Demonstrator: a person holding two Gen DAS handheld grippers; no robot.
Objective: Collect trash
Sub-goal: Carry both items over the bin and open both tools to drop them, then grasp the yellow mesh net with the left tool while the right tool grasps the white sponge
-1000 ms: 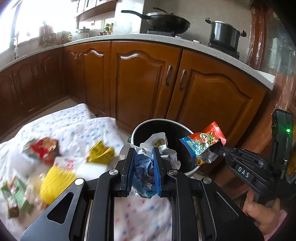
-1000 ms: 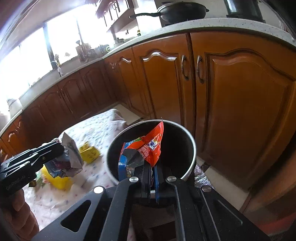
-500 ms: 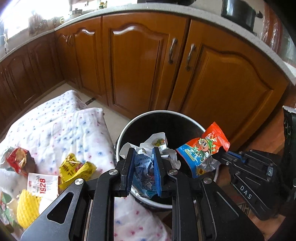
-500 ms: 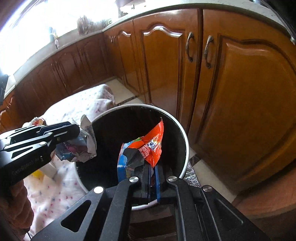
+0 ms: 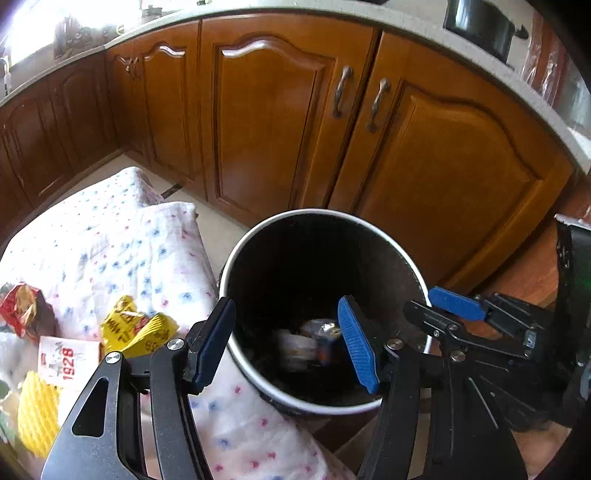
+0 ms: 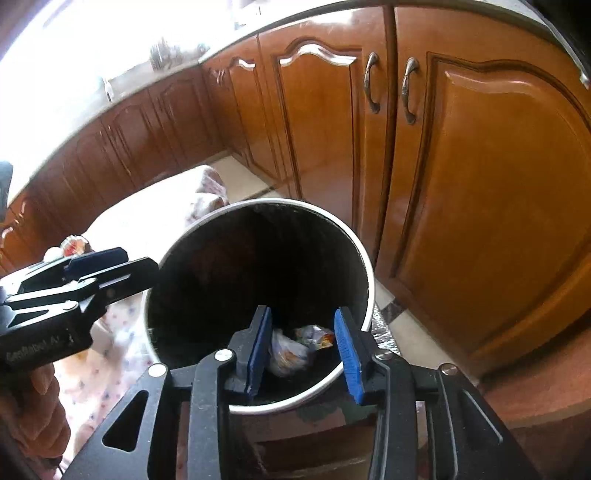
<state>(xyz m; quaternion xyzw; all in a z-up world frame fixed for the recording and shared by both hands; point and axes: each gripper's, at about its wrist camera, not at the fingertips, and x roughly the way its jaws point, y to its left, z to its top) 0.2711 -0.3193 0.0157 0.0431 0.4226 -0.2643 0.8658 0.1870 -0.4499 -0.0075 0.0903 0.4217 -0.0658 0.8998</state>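
Observation:
A round black trash bin (image 5: 236,254) with a pale rim stands on the floor; it also shows in the right wrist view (image 6: 364,254). My left gripper (image 5: 286,341) is open and empty above the bin's near edge. My right gripper (image 6: 303,349) is open and empty over the bin too; it shows in the left wrist view (image 5: 439,306) at the bin's right side. Two crumpled wrappers (image 6: 291,349) lie at the bin's bottom, blurred in the left wrist view (image 5: 306,341). More trash lies on the cloth: yellow wrappers (image 5: 136,328), a red packet (image 5: 22,310), a "1928" card (image 5: 66,360), yellow foam netting (image 5: 37,410).
A white dotted cloth (image 5: 122,240) covers a low surface left of the bin. Brown wooden cabinet doors (image 5: 266,118) stand just behind the bin under a pale countertop (image 5: 424,29). A black pot (image 5: 476,22) sits on the counter.
Both grippers have opened over the bin. The crumpled blue-white wrapper from the left and the red-blue snack bag from the right have dropped into it.

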